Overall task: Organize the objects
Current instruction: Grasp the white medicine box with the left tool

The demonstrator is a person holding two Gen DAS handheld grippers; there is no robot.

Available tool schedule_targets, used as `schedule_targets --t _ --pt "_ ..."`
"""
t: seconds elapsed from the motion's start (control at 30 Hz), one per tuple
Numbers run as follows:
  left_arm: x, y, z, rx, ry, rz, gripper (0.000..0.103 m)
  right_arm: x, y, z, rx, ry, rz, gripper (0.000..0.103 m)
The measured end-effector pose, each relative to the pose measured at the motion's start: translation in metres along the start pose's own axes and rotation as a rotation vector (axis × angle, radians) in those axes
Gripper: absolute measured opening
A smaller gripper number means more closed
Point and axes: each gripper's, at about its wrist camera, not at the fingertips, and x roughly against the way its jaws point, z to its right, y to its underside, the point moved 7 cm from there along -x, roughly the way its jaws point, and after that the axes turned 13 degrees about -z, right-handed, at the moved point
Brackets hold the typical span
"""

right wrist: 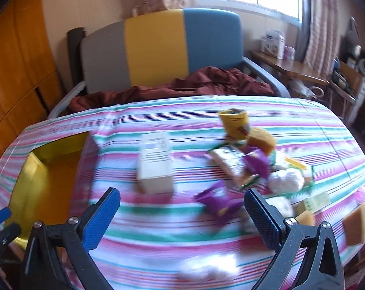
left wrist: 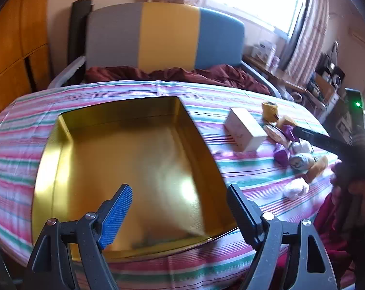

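Observation:
An empty gold tin [left wrist: 124, 159] lies open on the striped cloth; its corner [right wrist: 47, 166] shows at the left of the right wrist view. My left gripper [left wrist: 180, 191] hangs open over the tin's near side, nothing between its fingers. My right gripper [right wrist: 181, 195] is open wide above the cloth, tilted down. Just beyond it lie a white box [right wrist: 156, 164] and a purple packet [right wrist: 218, 203]. Further right is a loose pile: a yellow cup [right wrist: 234, 122], an orange sponge [right wrist: 261, 137], a second purple packet [right wrist: 255, 163] and a white wad [right wrist: 286, 178].
The striped cloth [left wrist: 255, 174] covers a table. Behind it stand a grey, yellow and blue chair back [left wrist: 163, 33] and dark red fabric [left wrist: 206, 75]. A wooden cabinet [left wrist: 13, 48] is at the left, a cluttered shelf [left wrist: 327, 82] at the right. Another orange sponge [right wrist: 355, 224] lies near the table's right edge.

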Motion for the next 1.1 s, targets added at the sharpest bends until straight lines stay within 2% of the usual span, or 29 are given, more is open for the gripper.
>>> schedule_targets --t 0.2,0.3,0.4,0.53,0.63,0.83,1.0,1.07,1.1 --pt "-0.023 -0.026 0.045 -0.032 0.135 -0.086 0.081 -0.014 -0.012 0.059 -0.134 -0.012 0.014 0.103" --pt "-0.034 -0.044 0.060 -0.018 0.171 -0.088 0.081 -0.016 -0.013 0.084 -0.248 -0.044 0.004 0.103" --pt "-0.051 -0.069 0.076 -0.027 0.125 -0.068 0.081 -0.012 -0.014 0.101 -0.330 -0.079 0.013 0.103" --pt "-0.080 -0.090 0.094 -0.052 0.081 -0.099 0.081 -0.017 -0.014 0.110 -0.386 -0.119 -0.014 0.103" --pt "-0.104 -0.103 0.108 -0.061 0.061 -0.147 0.081 -0.017 -0.014 0.109 -0.386 -0.133 -0.016 0.103" --pt "-0.146 -0.127 0.133 -0.085 0.017 -0.182 0.084 -0.016 -0.015 0.107 -0.377 -0.153 -0.007 0.103" --pt "-0.177 -0.140 0.138 -0.107 -0.059 -0.214 0.084 -0.017 -0.018 0.105 -0.362 -0.158 -0.006 0.103" --pt "-0.187 -0.139 0.135 -0.105 -0.068 -0.233 0.080 -0.017 -0.019 0.106 -0.353 -0.152 0.000 0.103" --pt "-0.189 -0.138 0.135 -0.107 -0.070 -0.236 0.069 -0.018 -0.020 0.106 -0.348 -0.153 -0.001 0.103"
